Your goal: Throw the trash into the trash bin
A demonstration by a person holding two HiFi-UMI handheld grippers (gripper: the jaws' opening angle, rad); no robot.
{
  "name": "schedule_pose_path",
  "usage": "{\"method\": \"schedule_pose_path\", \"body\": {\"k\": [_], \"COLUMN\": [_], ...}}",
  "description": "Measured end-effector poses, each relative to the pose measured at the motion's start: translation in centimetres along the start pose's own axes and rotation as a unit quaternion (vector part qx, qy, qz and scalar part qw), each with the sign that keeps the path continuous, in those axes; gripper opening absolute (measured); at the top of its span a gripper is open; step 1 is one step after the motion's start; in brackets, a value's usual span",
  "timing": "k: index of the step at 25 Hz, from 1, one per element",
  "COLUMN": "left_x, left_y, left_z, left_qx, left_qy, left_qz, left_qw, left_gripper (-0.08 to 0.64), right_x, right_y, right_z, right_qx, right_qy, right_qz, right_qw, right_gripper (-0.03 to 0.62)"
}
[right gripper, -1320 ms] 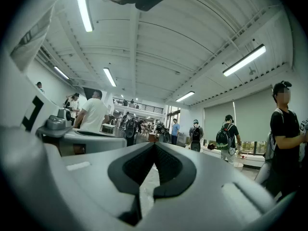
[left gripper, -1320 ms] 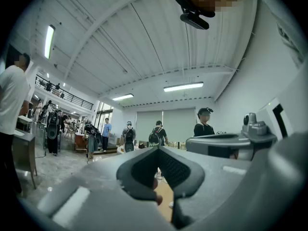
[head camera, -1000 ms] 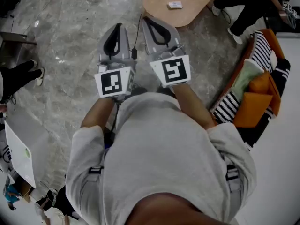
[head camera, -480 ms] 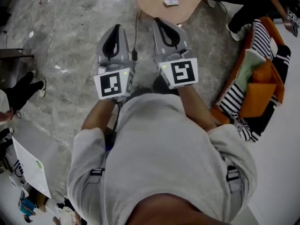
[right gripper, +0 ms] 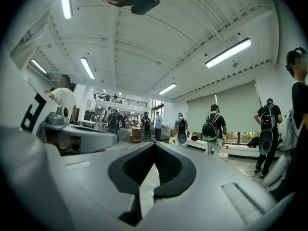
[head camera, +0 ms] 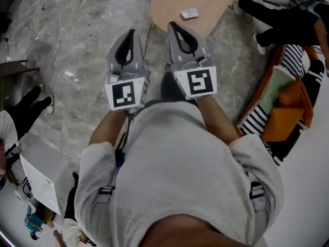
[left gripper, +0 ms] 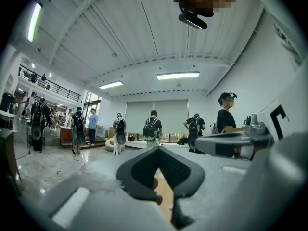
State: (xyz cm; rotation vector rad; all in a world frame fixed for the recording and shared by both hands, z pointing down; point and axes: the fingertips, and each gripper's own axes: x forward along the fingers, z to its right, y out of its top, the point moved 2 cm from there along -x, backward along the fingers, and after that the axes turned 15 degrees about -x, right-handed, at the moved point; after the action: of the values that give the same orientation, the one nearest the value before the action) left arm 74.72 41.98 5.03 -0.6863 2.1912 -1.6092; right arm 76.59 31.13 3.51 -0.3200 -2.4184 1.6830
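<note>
Both grippers are held level in front of the person's body, side by side over the marble floor. My left gripper (head camera: 131,32) is shut with its tips meeting and nothing in it; in the left gripper view (left gripper: 160,148) its tips touch. My right gripper (head camera: 171,24) is also shut and empty, with its tips together in the right gripper view (right gripper: 154,143). Just beyond the tips stands a rounded wooden table (head camera: 169,1) with a small white packet (head camera: 189,14) on it. No trash bin is in view.
An orange sofa (head camera: 288,120) with striped cushions stands at the right. A seated person's legs (head camera: 272,14) reach in at the top right. Another person's foot (head camera: 43,103) is at the left edge. Several people with backpacks stand far down the hall (left gripper: 153,129).
The person has walked forward with both grippers still side by side. The table and its packet are nearer, and the sofa has slid in the view. Both jaws stay shut.
</note>
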Motion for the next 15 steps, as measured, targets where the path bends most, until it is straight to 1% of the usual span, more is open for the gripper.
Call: {"method": "schedule_pose_path", "body": {"k": [3,5,7,11,15], "left_x": [4.8,7.7,10.5,13.8,16.4], "left_y": [-0.4,-0.6,-0.9,-1.9,-1.1], "left_z": [-0.6,-0.8,-0.7,-0.7,-1.9], "left_qx": [-0.009,-0.020,-0.022,-0.022,-0.016], "left_qy": [0.003,0.007,0.005,-0.006,-0.001], "left_qz": [-0.018,-0.022,-0.025,-0.047,-0.047], "left_qw": [0.9998,0.9995,0.9994,0.9986,0.9987], "left_gripper": [0.018,0.018,0.018,0.018,0.018], "right_x": [3.0,4.5,6.1,8.4,10.8], "right_y": [-1.7,-3.1,-4.2,-5.3,-5.7], "right_z": [2.4,4.0,5.8,8.3,9.5], "right_qx": [0.006,0.011,0.012,0.020,0.027], "right_qy": [0.009,0.016,0.015,0.008,0.011], "right_qz": [-0.017,-0.032,-0.037,-0.039,-0.039], "right_qw": [1.000,0.999,0.999,0.999,0.999], "right_gripper": [0.008,0.008,0.008,0.008,0.008]}}
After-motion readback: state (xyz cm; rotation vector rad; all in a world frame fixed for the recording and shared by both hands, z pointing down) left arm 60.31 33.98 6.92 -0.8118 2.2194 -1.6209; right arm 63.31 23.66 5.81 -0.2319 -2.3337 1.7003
